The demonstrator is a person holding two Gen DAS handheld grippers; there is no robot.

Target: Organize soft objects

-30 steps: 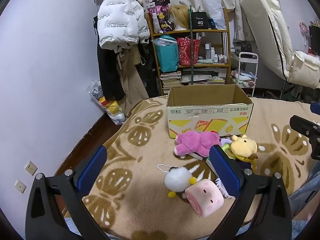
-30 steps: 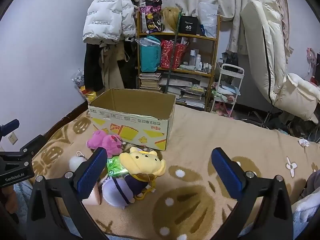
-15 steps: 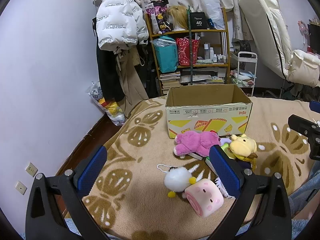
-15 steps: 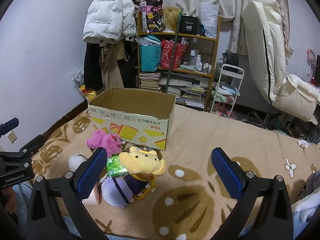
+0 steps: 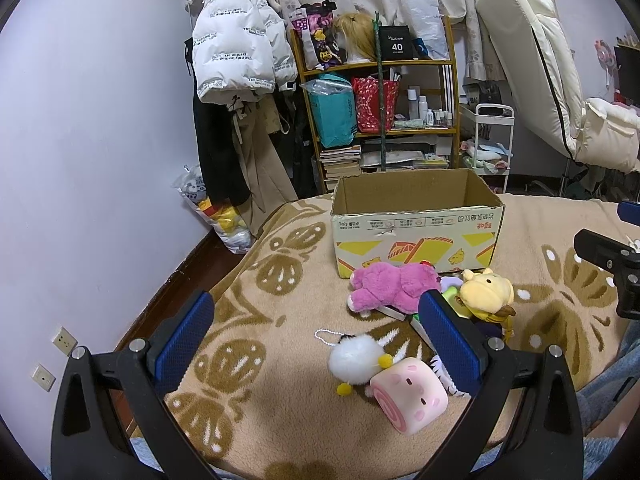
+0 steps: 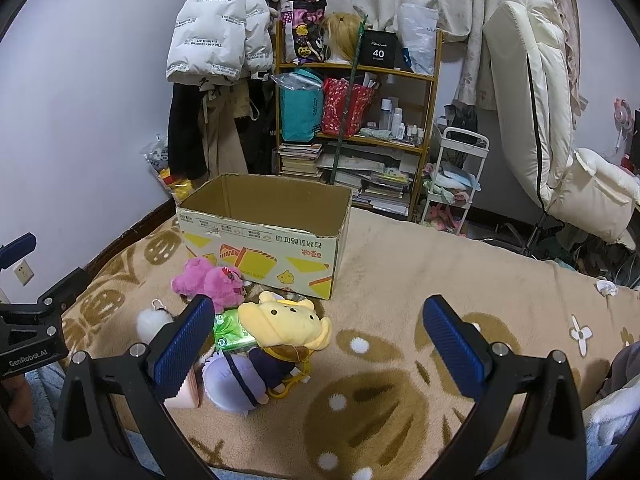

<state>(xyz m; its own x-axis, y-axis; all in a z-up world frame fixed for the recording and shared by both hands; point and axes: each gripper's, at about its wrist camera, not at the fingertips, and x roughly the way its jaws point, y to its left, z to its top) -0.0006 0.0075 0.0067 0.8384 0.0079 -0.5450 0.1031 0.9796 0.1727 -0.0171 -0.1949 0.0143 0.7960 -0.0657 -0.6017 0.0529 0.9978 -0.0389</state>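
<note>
An open cardboard box [image 5: 416, 224] stands on the patterned blanket [image 5: 280, 320]; it also shows in the right wrist view [image 6: 260, 240]. In front of it lie a pink plush [image 5: 392, 284], a yellow bear plush [image 5: 486, 290], a white fluffy ball toy [image 5: 356, 360] and a pink roll plush [image 5: 408, 398]. The right wrist view shows the pink plush [image 6: 212, 280], the yellow bear [image 6: 284, 324], a green packet [image 6: 230, 330] and a purple plush [image 6: 234, 380]. My left gripper [image 5: 316, 340] is open and empty, near the toys. My right gripper [image 6: 318, 344] is open and empty above the bear.
A wooden shelf [image 5: 380, 112] full of bags and books stands behind the box. A white puffer jacket [image 5: 236, 48] and clothes hang on the left wall. A white trolley [image 6: 456, 176] and a cream recliner [image 6: 560, 140] stand at the right. The blanket's left edge drops to dark floor [image 5: 168, 280].
Both views have shifted only slightly; the toys and box have not moved. Both grippers stay open.
</note>
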